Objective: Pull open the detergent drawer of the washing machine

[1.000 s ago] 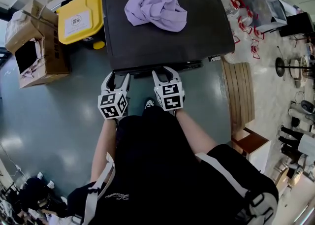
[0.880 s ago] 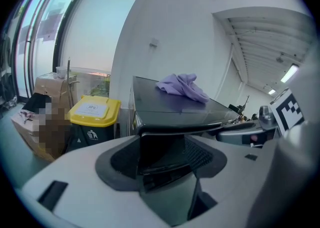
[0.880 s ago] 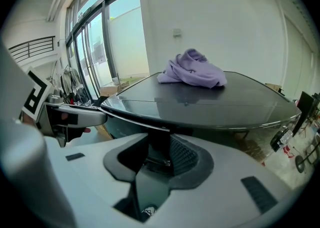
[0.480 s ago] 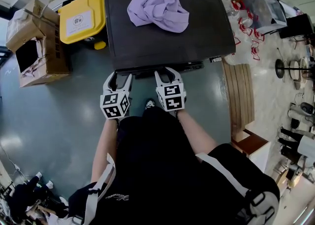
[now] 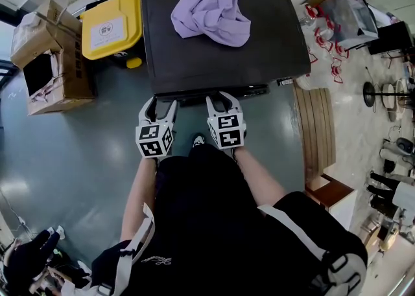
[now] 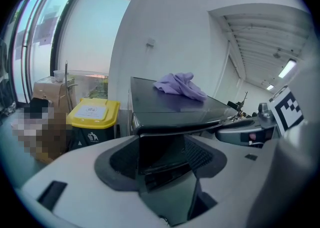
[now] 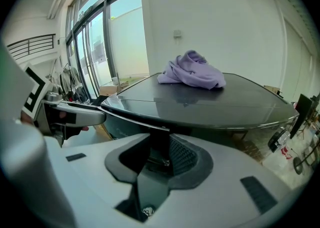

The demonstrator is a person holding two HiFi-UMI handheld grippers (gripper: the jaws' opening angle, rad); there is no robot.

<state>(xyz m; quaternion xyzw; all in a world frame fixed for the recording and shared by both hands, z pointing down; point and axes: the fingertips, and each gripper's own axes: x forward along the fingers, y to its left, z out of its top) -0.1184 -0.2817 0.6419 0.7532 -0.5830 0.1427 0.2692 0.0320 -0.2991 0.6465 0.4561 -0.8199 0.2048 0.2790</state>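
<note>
black glossy drawer front (image 6: 160, 153) | left tongs (image 5: 162, 102) apart around it | right tongs (image 5: 221, 98) closing round it

We look steeply down from head height onto the top of the washing machine (image 5: 259, 48), while our left and right gripper views sit low and close at its front edge, facing back across it, and all three share the purple cloth (image 5: 213, 6) lying there.
</note>
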